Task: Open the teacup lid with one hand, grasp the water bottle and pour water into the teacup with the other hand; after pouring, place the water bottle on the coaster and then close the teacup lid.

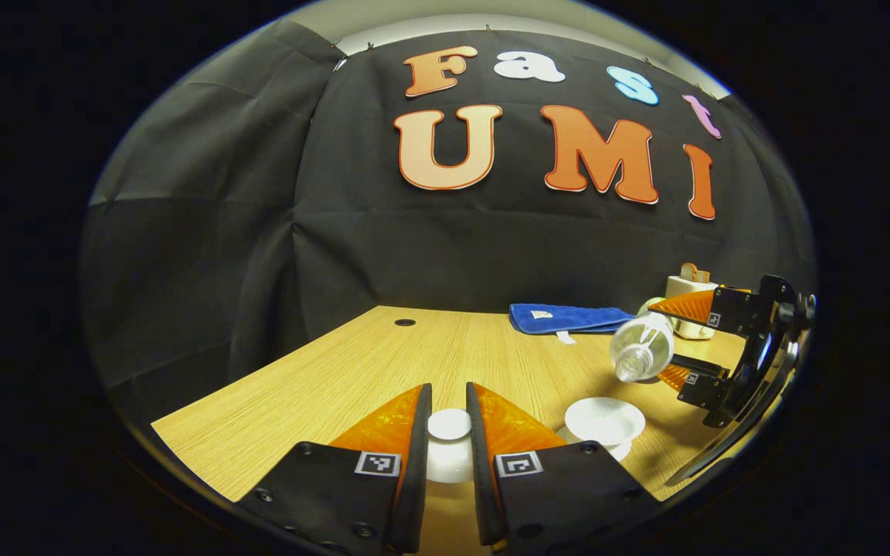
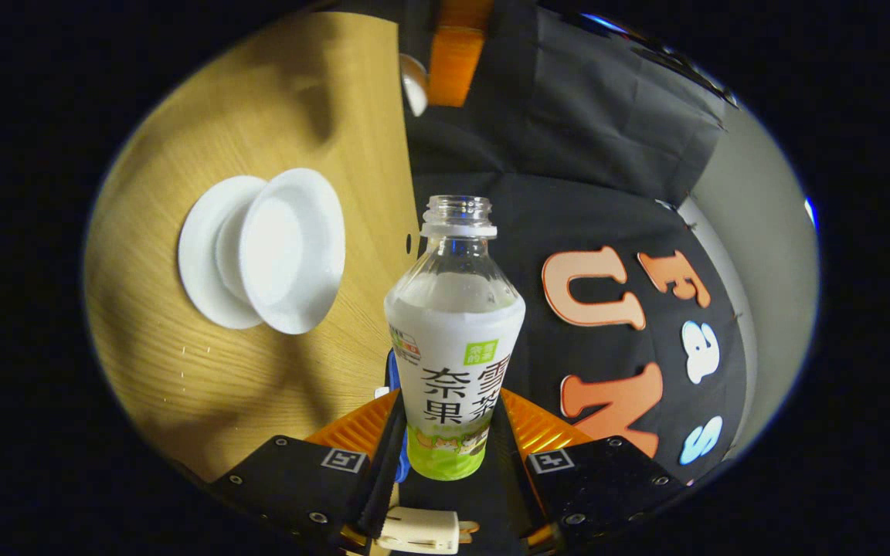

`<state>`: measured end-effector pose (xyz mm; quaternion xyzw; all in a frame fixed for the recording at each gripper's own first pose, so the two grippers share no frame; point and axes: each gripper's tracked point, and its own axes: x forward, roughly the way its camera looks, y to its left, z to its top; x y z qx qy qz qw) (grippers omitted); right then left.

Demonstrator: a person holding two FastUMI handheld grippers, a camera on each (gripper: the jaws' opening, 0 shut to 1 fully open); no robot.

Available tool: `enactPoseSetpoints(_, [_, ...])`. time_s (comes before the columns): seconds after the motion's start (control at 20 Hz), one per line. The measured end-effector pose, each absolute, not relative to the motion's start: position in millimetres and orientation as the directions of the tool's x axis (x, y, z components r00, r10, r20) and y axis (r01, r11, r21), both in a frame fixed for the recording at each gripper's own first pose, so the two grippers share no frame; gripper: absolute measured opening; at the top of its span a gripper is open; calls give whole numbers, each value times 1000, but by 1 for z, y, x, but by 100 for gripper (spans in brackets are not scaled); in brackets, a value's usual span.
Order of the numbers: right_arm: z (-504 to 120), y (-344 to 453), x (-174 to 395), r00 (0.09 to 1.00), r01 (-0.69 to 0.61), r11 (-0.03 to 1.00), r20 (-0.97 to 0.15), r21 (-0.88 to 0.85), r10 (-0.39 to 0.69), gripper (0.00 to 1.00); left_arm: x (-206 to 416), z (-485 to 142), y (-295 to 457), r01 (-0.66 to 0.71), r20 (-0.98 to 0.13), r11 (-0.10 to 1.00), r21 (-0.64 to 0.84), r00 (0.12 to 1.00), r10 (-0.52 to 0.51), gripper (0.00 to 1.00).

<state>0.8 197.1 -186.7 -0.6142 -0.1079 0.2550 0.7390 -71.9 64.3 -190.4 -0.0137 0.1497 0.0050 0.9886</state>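
Over the wooden surface (image 1: 321,371), left gripper (image 1: 449,425) has its fingers closed on the knob of the white teacup lid (image 1: 449,444), holding it clear of the cup. Teacup (image 1: 604,423) sits uncovered on its saucer (image 2: 202,255), just right of the lid. Right gripper (image 2: 449,432) grips the water bottle (image 2: 454,340) by its lower body, both fingers pressing the label. In the left gripper view the bottle is tipped, its uncapped mouth angled down above the cup. Blue cloth (image 1: 568,316) lies near the back wall.
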Motion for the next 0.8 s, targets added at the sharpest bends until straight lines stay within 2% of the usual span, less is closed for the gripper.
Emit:
enactPoseSetpoints(0.1, [-189, 191, 10, 866, -267, 206, -141, -942, 479, 62, -69, -193, 56, 0, -302, 1000, -26, 953, -8, 31])
enactPoseSetpoints(0.35, [-196, 163, 39, 899, -356, 443, -173, -823, 402, 62, -66, -179, 37, 36, -266, 999, -28, 963, -42, 31])
enactPoseSetpoints(0.45, [-198, 161, 47, 893, -406, 534, -196, -741, 406, 62, -63, -173, 31, 48, -249, 998, -30, 967, -54, 31])
enactPoseSetpoints(0.8, [-212, 157, 59, 881, -472, 737, -274, -483, 385, 62, -56, -162, 3, 84, -217, 996, -42, 972, -92, 31])
